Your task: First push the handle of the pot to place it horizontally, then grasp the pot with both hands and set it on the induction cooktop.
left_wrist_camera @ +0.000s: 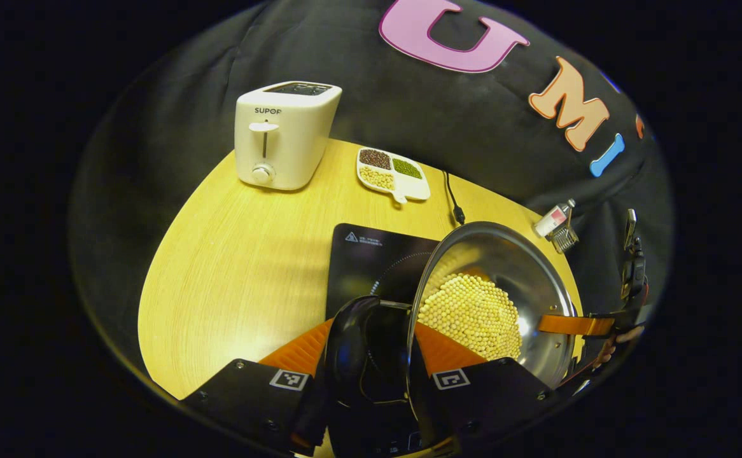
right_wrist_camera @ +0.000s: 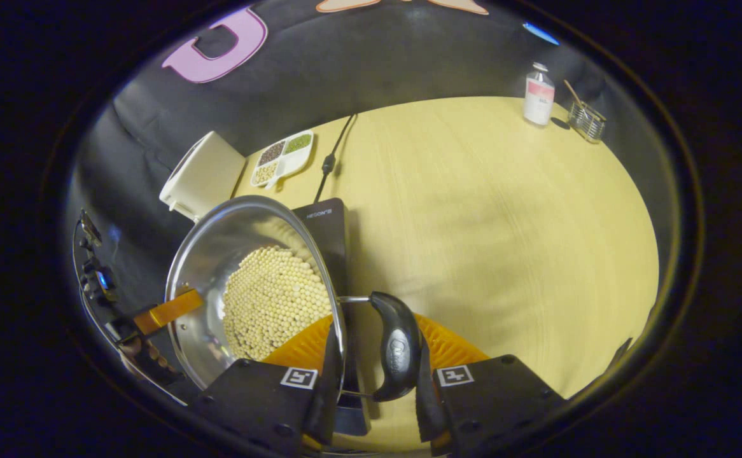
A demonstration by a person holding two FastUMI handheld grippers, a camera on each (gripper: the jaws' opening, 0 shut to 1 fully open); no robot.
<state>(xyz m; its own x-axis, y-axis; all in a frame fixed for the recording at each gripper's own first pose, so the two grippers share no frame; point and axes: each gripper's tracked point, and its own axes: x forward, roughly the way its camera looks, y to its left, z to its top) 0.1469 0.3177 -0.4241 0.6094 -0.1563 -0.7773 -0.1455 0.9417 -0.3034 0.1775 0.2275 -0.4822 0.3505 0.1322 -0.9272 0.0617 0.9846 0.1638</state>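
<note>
Each hand-held gripper, left (left_wrist_camera: 371, 375) and right (right_wrist_camera: 374, 375), clamps a handle of the bean-filled pot (left_wrist_camera: 524, 280) over the cooktop (left_wrist_camera: 364, 261).

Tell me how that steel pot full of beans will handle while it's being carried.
The pot probably feels heavy for its size: pale beans cover its bottom. They look loose, so tilting likely shifts them. Its polished wall may be slippery; the side handle looks the safer hold.
</note>
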